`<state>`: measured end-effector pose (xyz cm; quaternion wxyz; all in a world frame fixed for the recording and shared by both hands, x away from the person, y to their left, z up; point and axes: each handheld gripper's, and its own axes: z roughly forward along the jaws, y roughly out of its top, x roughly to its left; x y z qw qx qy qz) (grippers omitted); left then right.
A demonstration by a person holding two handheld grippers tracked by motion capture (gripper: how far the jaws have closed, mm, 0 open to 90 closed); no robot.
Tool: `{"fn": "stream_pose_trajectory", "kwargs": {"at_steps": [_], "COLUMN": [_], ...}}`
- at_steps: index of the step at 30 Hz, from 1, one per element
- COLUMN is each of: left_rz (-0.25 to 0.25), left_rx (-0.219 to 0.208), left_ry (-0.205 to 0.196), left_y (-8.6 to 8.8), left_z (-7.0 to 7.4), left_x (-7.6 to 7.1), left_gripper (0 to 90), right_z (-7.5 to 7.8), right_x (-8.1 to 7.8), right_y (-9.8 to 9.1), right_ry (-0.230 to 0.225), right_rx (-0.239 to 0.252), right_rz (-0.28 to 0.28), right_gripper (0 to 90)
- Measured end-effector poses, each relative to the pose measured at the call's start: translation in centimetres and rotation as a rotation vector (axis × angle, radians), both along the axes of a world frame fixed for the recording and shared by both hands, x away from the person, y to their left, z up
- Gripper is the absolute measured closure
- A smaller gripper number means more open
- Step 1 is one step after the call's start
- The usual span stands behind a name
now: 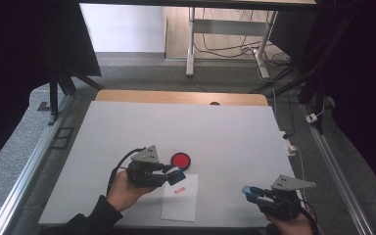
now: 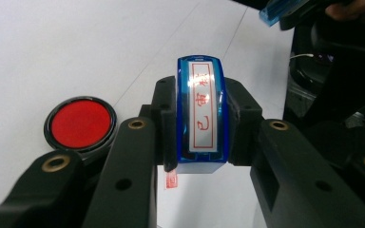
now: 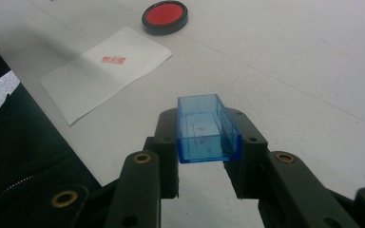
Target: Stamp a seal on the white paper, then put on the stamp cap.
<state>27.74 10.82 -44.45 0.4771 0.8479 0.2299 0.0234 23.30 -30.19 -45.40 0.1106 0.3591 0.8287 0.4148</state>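
Note:
My left gripper (image 1: 173,176) is shut on a blue stamp (image 2: 202,114) with a white label bearing red characters; it hangs just above a white sheet of paper (image 1: 181,200). The paper carries a red stamp print (image 1: 178,190), and that print (image 2: 171,179) peeks out under the stamp. A round red ink pad (image 1: 180,160) lies on the table just beyond the left gripper (image 2: 202,124). Near the table's front right corner, my right gripper (image 1: 249,191) is shut on the stamp's clear blue cap (image 3: 205,130), its open end facing away from me.
A large white mat (image 1: 176,127) covers the table, with a wooden edge (image 1: 181,97) at the far side. In the right gripper view, the paper (image 3: 107,71), the print (image 3: 113,60) and the ink pad (image 3: 165,16) lie ahead to the left, and a dark sleeve (image 3: 24,171) sits at the lower left.

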Motion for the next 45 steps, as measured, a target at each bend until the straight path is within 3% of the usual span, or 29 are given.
{"fn": "stream_pose_trajectory", "kwargs": {"at_steps": [7,18,27,33,45], "left_rz": [-0.007,-0.026,-0.044,-0.06,-0.082], "left_rx": [-0.029,-0.023,-0.021,-0.02,-0.029], "left_ry": [-0.009,-0.024,-0.04,-0.044,-0.044], "left_y": [0.6,0.6,0.5,0.5,0.5], "left_z": [0.7,0.8,0.8,0.7,0.8], "left_x": [-0.3,-0.4,-0.5,-0.4,-0.4], "left_gripper": [69.6,69.6,69.6,69.6,69.6], "right_z": [0.0,0.3,0.6,0.6,1.2], "right_x": [0.0,-0.1,-0.1,0.4,0.8], "right_y": [0.0,-0.1,0.7,1.4,3.6], "right_ry": [0.004,-0.015,-0.022,0.023,-0.025], "right_rx": [-0.004,0.015,0.034,0.074,0.102], "right_rz": [0.003,0.002,0.048,0.102,0.206], "right_gripper": [68.3,68.3,68.4,68.4,68.4]}}
